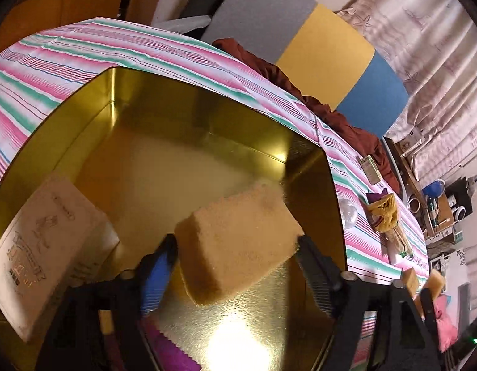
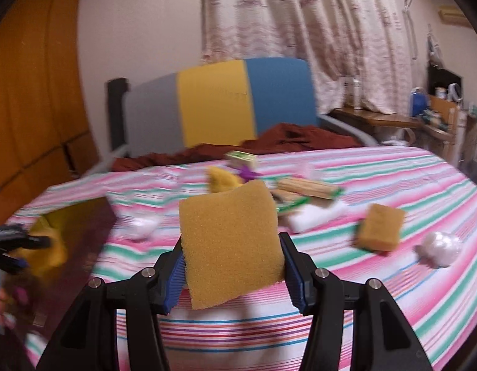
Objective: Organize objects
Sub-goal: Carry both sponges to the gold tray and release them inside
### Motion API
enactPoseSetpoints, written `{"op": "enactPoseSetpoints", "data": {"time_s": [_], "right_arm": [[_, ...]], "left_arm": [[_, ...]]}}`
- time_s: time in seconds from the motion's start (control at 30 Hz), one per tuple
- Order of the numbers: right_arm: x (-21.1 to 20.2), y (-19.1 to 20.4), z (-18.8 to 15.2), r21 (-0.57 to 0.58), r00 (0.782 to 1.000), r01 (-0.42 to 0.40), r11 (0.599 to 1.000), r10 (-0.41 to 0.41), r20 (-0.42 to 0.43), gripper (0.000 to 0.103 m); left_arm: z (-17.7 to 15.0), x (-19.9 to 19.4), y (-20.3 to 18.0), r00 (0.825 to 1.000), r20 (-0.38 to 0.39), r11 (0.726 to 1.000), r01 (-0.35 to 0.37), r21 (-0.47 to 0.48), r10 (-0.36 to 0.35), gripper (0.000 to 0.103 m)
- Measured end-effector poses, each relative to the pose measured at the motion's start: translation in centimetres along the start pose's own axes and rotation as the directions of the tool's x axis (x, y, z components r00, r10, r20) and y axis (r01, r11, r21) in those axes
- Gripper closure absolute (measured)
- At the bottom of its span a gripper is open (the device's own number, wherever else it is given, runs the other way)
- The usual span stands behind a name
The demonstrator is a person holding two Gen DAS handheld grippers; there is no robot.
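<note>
1. Two sponges in the grippers, one for each.
2. Writing first: a white box [image 1: 44, 241] leaning inside the gold tin [image 1: 84, 117], at its left wall, with small drawings and printed words on the lid, too tiny and tilted to read.
3. Beyond the gold tin, on the striped cloth [image 2: 393, 185], a small green box [image 2: 241, 158] with a label, too blurry to read.
4. Left gripper [image 1: 237, 241] tipped steeply down, right over the gold tin.
5. Its jaws spread wide, letting go, with a pale sponge [image 1: 235, 225] tilted and loose between them, just above the shiny floor of the gold tin.
6. Right gripper [image 2: 231, 241] off to the right of the gold tin, tipped a little down, up above the cloth.
7. Its jaws squeezed tight on a yellow sponge [image 2: 229, 232], both blue pads pressing its sides, the sponge standing up and a bit bent.
8. Farther right of the gold tin, a third sponge [image 2: 380, 227] flat on the cloth, with a white ball [image 2: 439, 249] near it.
</note>
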State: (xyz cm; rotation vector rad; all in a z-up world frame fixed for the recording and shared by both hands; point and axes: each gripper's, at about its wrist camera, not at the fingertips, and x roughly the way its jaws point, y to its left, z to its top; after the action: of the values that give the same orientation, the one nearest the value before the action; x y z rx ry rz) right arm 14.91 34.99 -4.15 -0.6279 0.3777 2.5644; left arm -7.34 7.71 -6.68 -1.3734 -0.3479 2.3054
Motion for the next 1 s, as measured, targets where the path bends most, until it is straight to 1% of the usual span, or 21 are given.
{"op": "enactPoseSetpoints", "data": {"time_s": [0.07, 0.1, 0.17, 0.23, 0.27, 0.4, 0.43, 0.53, 0.6, 0.7, 0.83, 1.0], "right_arm": [[-0.4, 1.8, 0.4, -0.008, 0.998, -0.065, 0.998, 0.065, -0.006, 0.048], [-0.6, 2.7, 0.5, -0.017, 0.996, -0.090, 0.996, 0.090, -0.009, 0.048], [-0.9, 4.5, 0.7, -0.040, 0.991, -0.136, 0.990, 0.135, -0.023, 0.048], [-1.0, 6.2, 0.6, -0.050, 0.982, -0.187, 0.981, 0.185, -0.042, 0.048], [-1.0, 6.7, 0.5, -0.052, 0.977, -0.209, 0.977, 0.206, -0.052, 0.048], [-1.0, 9.5, 0.1, -0.062, 0.947, -0.306, 0.950, 0.297, -0.121, 0.048], [-0.9, 10.5, -0.2, -0.068, 0.934, -0.338, 0.939, 0.325, -0.151, 0.048], [-0.8, 12.6, -0.8, -0.096, 0.909, -0.391, 0.915, 0.368, -0.196, 0.048], [-0.9, 14.0, -1.2, -0.120, 0.898, -0.415, 0.902, 0.385, -0.213, 0.048], [-0.7, 16.0, -1.5, -0.142, 0.874, -0.460, 0.877, 0.418, -0.249, 0.047], [0.4, 18.7, -2.4, -0.169, 0.850, -0.485, 0.858, 0.418, -0.319, 0.047], [2.1, 20.9, -3.8, -0.203, 0.842, -0.470, 0.859, 0.368, -0.396, 0.046]], "left_arm": [[-0.2, -0.6, -0.4, 1.000, 0.020, 0.999, -0.024, 0.022, 0.024, 0.005], [-0.2, -1.0, -0.6, 0.999, 0.035, 0.999, -0.035, 0.036, 0.034, 0.004], [-0.4, -1.9, -1.0, 0.994, 0.076, 0.995, -0.081, 0.066, 0.076, 0.002], [-0.4, -2.7, -0.9, 0.987, 0.111, 0.990, -0.120, 0.072, 0.112, 0.000], [-0.4, -3.3, -0.7, 0.984, 0.131, 0.990, -0.126, 0.064, 0.117, 0.000], [-0.5, -5.6, 0.9, 0.974, 0.189, 0.991, -0.130, 0.010, 0.126, 0.000], [-0.6, -5.9, 1.1, 0.972, 0.196, 0.991, -0.136, 0.007, 0.132, 0.000], [-0.6, -6.3, 1.7, 0.967, 0.196, 0.985, -0.170, 0.003, 0.166, 0.000], [-0.5, -6.5, 2.2, 0.966, 0.193, 0.985, -0.173, -0.006, 0.171, 0.000], [-0.5, -7.1, 2.9, 0.963, 0.200, 0.984, -0.179, -0.024, 0.180, 0.000], [-0.4, -7.9, 3.8, 0.964, 0.203, 0.984, -0.166, -0.056, 0.174, 0.000], [-0.3, -8.7, 4.7, 0.960, 0.213, 0.982, -0.170, -0.079, 0.183, 0.000]]}}
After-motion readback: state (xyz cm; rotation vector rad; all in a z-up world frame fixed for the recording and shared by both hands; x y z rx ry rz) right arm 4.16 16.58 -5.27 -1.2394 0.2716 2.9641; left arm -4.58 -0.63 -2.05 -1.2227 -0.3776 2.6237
